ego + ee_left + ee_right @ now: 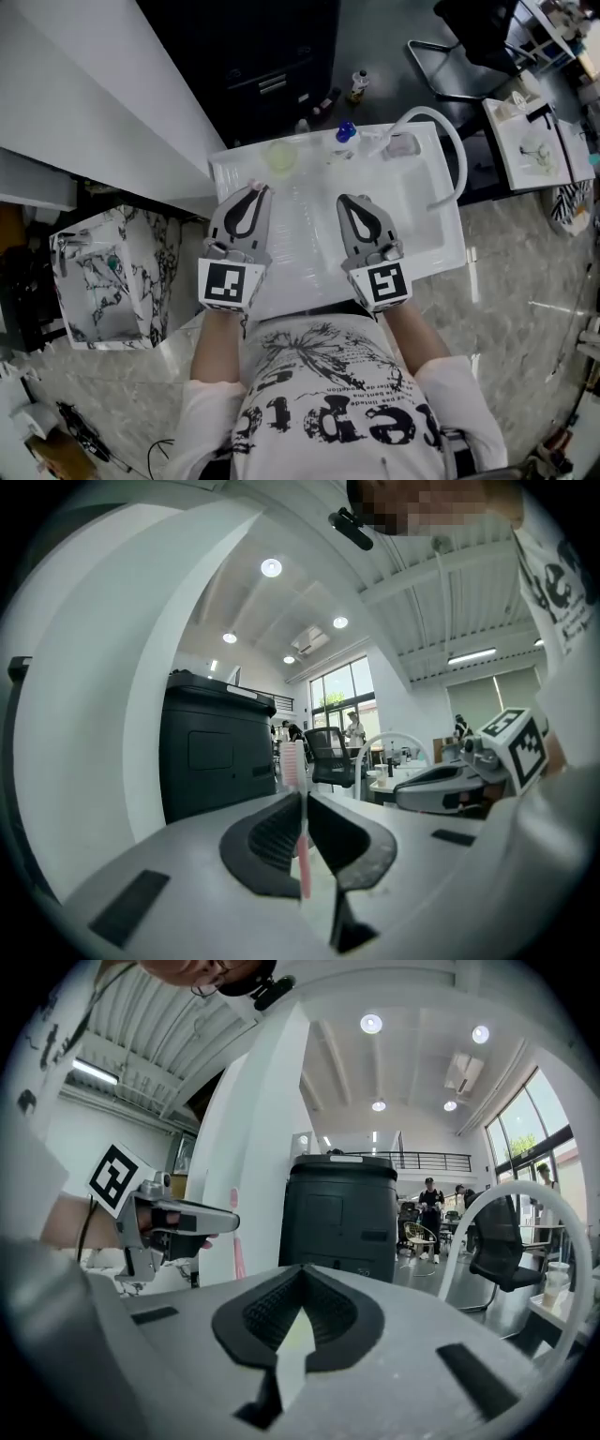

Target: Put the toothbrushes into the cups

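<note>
My left gripper (255, 188) is shut on a pink toothbrush (302, 853), which stands upright between the pads with its bristled head (292, 759) above the jaws. In the head view only the toothbrush's pink tip (254, 185) shows at the fingertips. My right gripper (350, 199) hangs beside it, shut and with nothing in it; its own view shows the jaws (302, 1267) meeting at the tips. Both are over the near part of a white basin (427, 246). At the basin's far edge stand a pale yellow-green cup (279, 157) and a clear purplish cup (402, 145).
A blue-topped object (346, 131) sits between the cups. A white hose (457, 141) arcs over the basin's right side. There is a black cabinet (267, 66) behind, a marble-patterned bin (103, 272) to the left, and a black chair (469, 47) and a white side table (534, 145) to the right.
</note>
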The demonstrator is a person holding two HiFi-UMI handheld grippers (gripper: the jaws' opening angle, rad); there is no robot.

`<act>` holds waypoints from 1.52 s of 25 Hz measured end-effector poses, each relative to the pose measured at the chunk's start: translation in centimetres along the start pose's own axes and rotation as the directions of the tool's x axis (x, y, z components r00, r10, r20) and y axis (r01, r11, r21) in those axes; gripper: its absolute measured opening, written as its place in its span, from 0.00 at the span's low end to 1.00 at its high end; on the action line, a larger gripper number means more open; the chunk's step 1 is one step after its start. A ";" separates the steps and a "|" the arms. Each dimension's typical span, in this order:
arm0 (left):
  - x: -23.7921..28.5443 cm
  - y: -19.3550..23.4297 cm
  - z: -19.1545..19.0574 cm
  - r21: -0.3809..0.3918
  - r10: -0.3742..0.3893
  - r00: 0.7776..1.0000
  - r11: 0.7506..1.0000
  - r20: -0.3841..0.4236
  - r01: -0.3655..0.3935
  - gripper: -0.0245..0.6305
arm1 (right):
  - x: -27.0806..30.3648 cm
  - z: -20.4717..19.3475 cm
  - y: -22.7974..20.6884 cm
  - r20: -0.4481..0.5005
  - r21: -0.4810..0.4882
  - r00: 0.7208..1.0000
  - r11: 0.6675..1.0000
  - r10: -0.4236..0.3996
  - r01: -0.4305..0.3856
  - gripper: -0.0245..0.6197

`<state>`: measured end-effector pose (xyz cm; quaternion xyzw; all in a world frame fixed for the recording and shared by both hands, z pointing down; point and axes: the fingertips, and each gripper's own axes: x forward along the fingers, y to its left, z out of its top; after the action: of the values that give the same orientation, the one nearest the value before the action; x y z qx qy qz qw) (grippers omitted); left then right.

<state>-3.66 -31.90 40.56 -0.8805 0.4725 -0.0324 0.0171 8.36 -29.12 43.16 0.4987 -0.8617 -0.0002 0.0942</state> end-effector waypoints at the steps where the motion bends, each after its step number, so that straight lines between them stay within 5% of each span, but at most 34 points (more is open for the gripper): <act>1: 0.6 0.3 -0.2 -0.003 0.002 1.000 1.000 -0.007 -0.002 0.08 | 0.5 -0.1 -0.2 -0.003 0.001 1.000 1.000 0.007 -0.007 0.03; 15: 8.9 1.8 -4.9 -0.078 0.048 0.995 0.995 -0.085 -0.055 0.08 | 3.6 -1.5 -3.2 -0.046 0.007 0.991 0.992 0.125 -0.124 0.03; 23: 10.9 3.5 -8.7 -0.080 0.107 0.985 0.990 -0.134 -0.118 0.08 | 4.9 -3.0 -4.9 -0.064 0.037 0.990 0.992 0.125 -0.123 0.03; 38: 13.4 4.7 -14.8 -0.172 0.106 0.959 0.973 -0.264 -0.155 0.08 | 7.4 -6.4 -6.3 -0.145 0.108 0.981 0.988 0.128 -0.113 0.03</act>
<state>-1.25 -45.70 55.60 -0.8335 0.5291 -0.0976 -0.1256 11.25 -38.07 50.01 0.4480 -0.8796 0.0861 0.1346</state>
